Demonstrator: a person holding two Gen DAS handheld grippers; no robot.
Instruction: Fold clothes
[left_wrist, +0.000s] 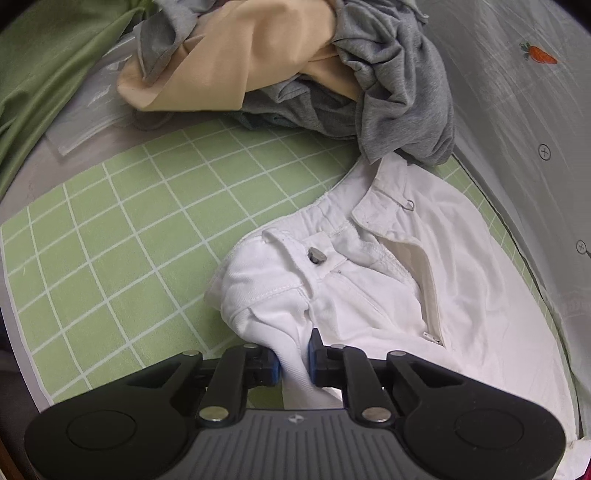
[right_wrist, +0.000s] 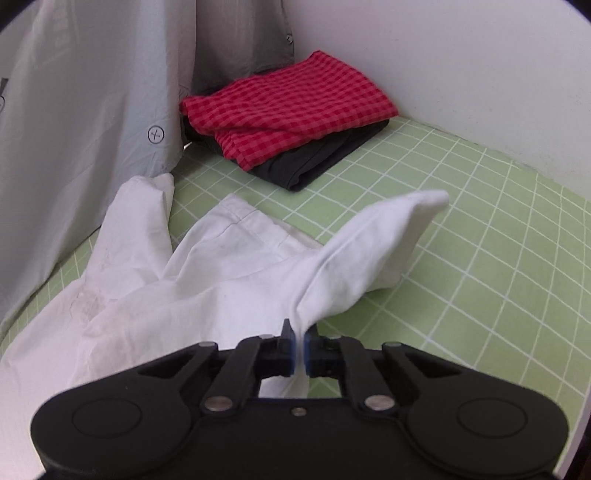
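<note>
Trousers (left_wrist: 369, 295), white, are being held at two ends over the green checked mat (left_wrist: 110, 240). In the left wrist view the waistband end, with its button (left_wrist: 316, 255) and open fly, is lying ahead of and to the right of the left gripper (left_wrist: 294, 363), whose jaws are being pressed together on a bunched fold of that cloth. In the right wrist view the right gripper (right_wrist: 300, 354) is pinching a thin edge of a leg, which is being lifted into a peak ahead and to the right, while the other leg is spread flat to the left. The long axis of the garment is judged to be running from one gripper to the other, so the fold is likely to be made by one end being carried toward the other.

Neither gripper is being seen from the other camera, so which hand is nearer the middle cannot be told. The cloth between the two views is cut off. A stack (right_wrist: 291, 118), red check over dark, is lying beyond; a heap of clothes (left_wrist: 295, 66) is lying behind the waistband.
</note>
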